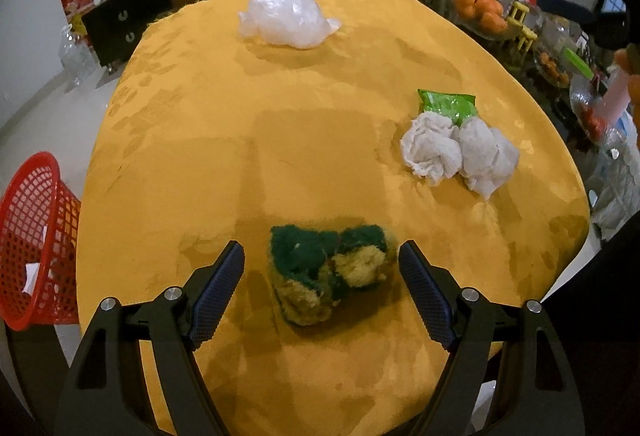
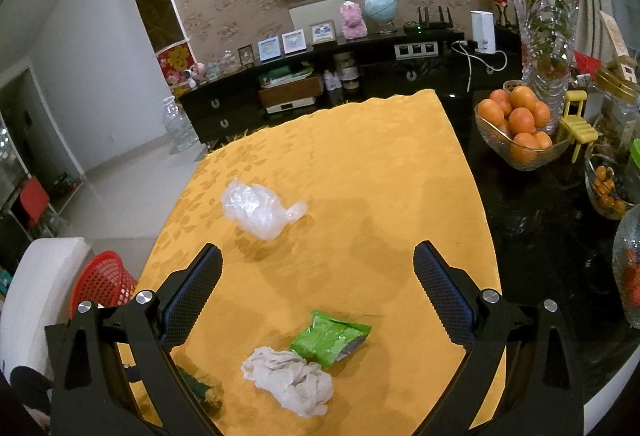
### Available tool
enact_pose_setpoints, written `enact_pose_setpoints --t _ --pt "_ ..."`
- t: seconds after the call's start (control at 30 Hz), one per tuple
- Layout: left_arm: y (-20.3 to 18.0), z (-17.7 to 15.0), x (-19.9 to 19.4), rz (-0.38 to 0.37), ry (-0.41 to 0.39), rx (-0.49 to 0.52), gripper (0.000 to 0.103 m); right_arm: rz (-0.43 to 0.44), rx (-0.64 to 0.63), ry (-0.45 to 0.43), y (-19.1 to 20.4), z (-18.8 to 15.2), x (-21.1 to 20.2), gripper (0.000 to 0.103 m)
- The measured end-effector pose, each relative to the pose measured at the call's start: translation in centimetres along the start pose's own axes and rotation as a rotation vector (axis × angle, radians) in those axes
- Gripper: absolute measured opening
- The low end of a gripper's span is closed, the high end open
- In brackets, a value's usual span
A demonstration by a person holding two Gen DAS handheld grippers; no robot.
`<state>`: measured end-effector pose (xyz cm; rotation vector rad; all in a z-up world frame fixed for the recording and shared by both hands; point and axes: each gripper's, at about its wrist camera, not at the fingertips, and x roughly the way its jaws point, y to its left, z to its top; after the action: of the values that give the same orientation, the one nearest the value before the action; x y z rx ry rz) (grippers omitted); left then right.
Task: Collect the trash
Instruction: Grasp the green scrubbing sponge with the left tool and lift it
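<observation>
A worn green and yellow sponge (image 1: 328, 270) lies on the yellow tablecloth (image 1: 280, 140), between the fingers of my left gripper (image 1: 321, 256), which is open with its pads clear of the sponge on both sides. Crumpled white tissue (image 1: 458, 152) and a green wrapper (image 1: 448, 104) lie to the right, a clear plastic bag (image 1: 284, 18) at the far side. My right gripper (image 2: 318, 256) hangs open above the cloth, with the tissue (image 2: 290, 380) and the wrapper (image 2: 330, 336) below and between its fingers and the plastic bag (image 2: 260, 210) ahead. A dark green scrap of sponge (image 2: 200, 388) peeks out behind the right gripper's left finger.
A red mesh basket (image 1: 34, 240) stands on the floor left of the table, also seen as a red basket (image 2: 106, 282) beside a white seat (image 2: 36, 288). A glass bowl of oranges (image 2: 518, 126), vases and jars crowd the dark surface on the right. A black sideboard (image 2: 320, 76) runs along the back wall.
</observation>
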<state>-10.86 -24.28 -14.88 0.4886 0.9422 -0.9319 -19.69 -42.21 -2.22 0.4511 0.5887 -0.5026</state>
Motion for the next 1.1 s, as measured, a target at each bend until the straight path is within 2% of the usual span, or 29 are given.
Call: enact_pose_setpoints --t 0.07,0.3,0.5,0.73,0.83,1.1 --pt "-0.2 0.1 0.2 -0.003 0.003 0.011 0.06 0.002 0.001 0.001 0.0 0.0 0.0 0.094" --pt "-0.3 0.5 0.1 0.002 -0.019 0.011 0.052 0.005 -0.01 0.007 0.3 0.0 0.2 0.094" --pt "1.1 1.0 -1.0 0.014 -0.054 -0.032 0.051 0.007 -0.015 0.007 0.6 -0.1 0.3 0.094" --pt "3.6 2.7 -4.6 0.115 -0.159 -0.074 0.052 0.008 -0.021 0.008 0.8 -0.1 0.3 0.094" --pt "4.5 3.6 -6.7 0.174 -0.214 -0.079 0.052 0.005 -0.038 0.019 1.2 -0.2 0.6 0.094" --pt "9.0 7.8 -11.4 0.205 -0.316 -0.151 0.052 0.003 -0.089 0.043 3.2 0.0 1.7 0.094"
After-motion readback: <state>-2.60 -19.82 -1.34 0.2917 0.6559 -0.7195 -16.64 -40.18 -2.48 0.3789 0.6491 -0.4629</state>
